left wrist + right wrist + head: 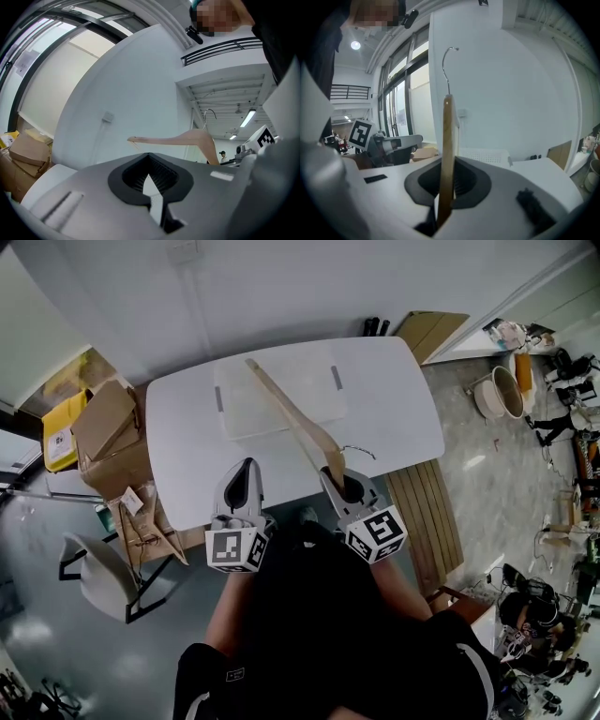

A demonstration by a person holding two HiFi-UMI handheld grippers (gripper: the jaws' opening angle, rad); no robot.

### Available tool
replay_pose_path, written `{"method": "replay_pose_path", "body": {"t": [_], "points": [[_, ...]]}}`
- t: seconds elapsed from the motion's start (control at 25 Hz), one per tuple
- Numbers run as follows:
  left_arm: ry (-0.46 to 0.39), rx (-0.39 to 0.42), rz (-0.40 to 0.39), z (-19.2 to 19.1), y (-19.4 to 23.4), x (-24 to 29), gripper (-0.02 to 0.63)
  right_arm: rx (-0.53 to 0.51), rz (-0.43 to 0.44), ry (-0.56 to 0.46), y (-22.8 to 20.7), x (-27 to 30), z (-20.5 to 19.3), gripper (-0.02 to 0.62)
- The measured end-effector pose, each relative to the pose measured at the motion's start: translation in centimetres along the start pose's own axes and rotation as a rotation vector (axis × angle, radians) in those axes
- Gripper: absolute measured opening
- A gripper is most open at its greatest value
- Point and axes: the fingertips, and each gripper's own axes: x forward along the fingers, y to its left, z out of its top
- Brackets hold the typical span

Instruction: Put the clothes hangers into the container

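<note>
Hanger beyond closed L gripper

Workshop-style lab hall. Marked as such in the head view by a glossy grey floor, stacked cardboard boxes at 9 o'clock of the white table, a slatted wooden panel at 4 o'clock, and a round tub with loose gear at 2 o'clock. Further marked in the gripper views by a mezzanine railing, ceiling strip lights and tall windows.
</note>
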Motion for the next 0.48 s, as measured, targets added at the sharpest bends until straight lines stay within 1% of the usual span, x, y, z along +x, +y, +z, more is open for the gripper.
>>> {"method": "replay_pose_path", "body": {"t": [0.16,0.32,0.48], "points": [[0.006,-0.013,0.011,0.0,0.1,-0.3,0.003,-0.004,0.012,0.003,-0.2,0.0,-0.1,0.020],[0.013,0.022,0.015,0.2,0.2,0.3,0.003,-0.014,0.037,0.002,-0.8,0.4,0.2,0.020],[-0.012,0.025,0.052,0.6,1.4,1.7,0.003,-0.015,0.056,-0.006,-2.1,1.9,0.7,0.020]]}}
